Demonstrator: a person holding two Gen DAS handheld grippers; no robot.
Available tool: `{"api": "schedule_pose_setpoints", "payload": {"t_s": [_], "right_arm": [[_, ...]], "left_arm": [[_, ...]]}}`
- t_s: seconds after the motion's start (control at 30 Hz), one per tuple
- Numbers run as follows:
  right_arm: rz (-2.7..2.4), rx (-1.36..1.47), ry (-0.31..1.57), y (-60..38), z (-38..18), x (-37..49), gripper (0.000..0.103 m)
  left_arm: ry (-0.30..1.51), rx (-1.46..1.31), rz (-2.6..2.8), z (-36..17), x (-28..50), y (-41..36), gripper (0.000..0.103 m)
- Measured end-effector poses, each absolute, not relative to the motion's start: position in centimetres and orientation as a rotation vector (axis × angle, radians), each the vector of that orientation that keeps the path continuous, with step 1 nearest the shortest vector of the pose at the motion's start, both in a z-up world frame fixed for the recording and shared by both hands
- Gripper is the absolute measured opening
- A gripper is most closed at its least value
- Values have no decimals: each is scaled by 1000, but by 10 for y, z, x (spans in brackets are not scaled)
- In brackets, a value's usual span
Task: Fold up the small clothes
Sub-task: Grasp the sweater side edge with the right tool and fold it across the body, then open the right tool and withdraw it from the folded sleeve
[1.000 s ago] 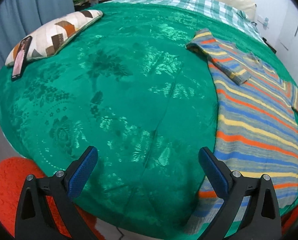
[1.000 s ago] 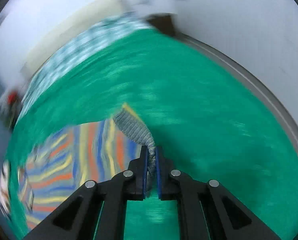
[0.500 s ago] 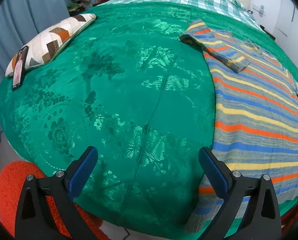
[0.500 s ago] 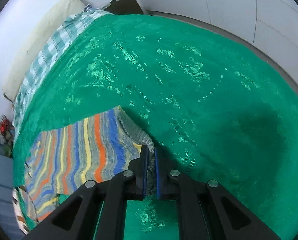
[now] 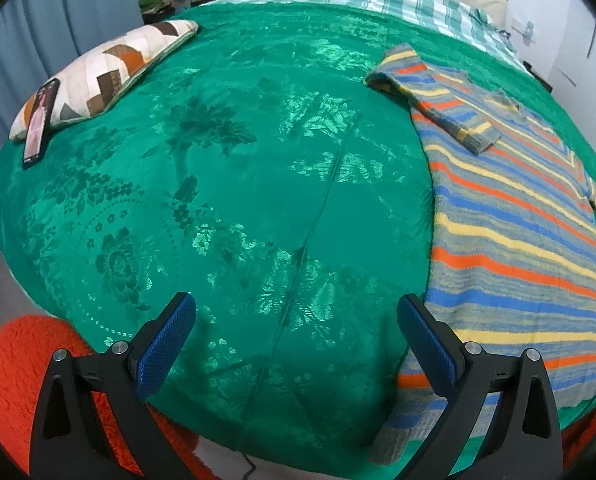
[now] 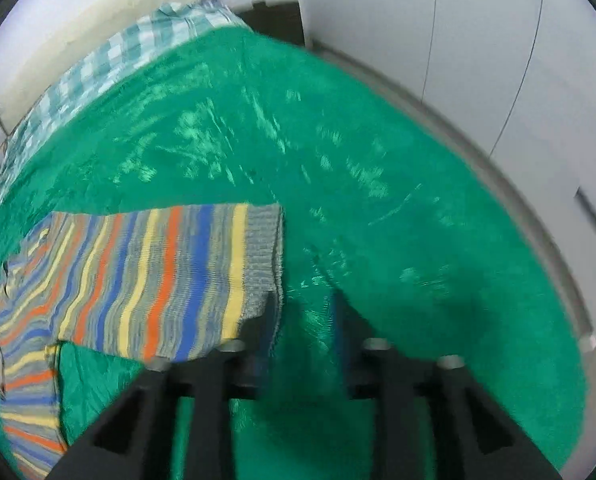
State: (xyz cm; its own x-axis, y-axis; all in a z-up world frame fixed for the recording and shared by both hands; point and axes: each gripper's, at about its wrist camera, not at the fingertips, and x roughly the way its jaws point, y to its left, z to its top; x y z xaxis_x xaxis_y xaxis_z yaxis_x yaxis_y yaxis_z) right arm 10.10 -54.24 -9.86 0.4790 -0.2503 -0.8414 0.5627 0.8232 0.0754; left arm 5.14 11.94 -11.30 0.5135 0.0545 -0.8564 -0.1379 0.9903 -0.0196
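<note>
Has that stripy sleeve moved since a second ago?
Yes. The striped sleeve now lies flat on the green bedspread; the right gripper fingers just opened, releasing it.

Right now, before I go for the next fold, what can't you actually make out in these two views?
- Right wrist view: motion blur smears the right gripper; the sweater cuff lies beside its left finger, contact unclear.
- Left wrist view: the sweater's right sleeve is cut off by the frame edge; the hem is partly hidden behind the left gripper.
- Phone on the pillow: screen too small to read.
</note>
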Motion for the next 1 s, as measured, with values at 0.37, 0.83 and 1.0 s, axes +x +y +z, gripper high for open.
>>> {"api": "schedule_pose_setpoints", "payload": {"t_s": [0.37, 0.83, 1.0], "right_arm": [[-418, 324, 803, -461, -78, -5, 71], [-386, 209, 875, -407, -113, -7, 74], [-371, 205, 917, -403, -123, -4, 74]], "left_arm": [[1023, -73, 83, -113, 52, 114, 101], [1047, -49, 80, -117, 51, 113, 101], [1035, 7, 61, -116, 47, 102, 101]]}}
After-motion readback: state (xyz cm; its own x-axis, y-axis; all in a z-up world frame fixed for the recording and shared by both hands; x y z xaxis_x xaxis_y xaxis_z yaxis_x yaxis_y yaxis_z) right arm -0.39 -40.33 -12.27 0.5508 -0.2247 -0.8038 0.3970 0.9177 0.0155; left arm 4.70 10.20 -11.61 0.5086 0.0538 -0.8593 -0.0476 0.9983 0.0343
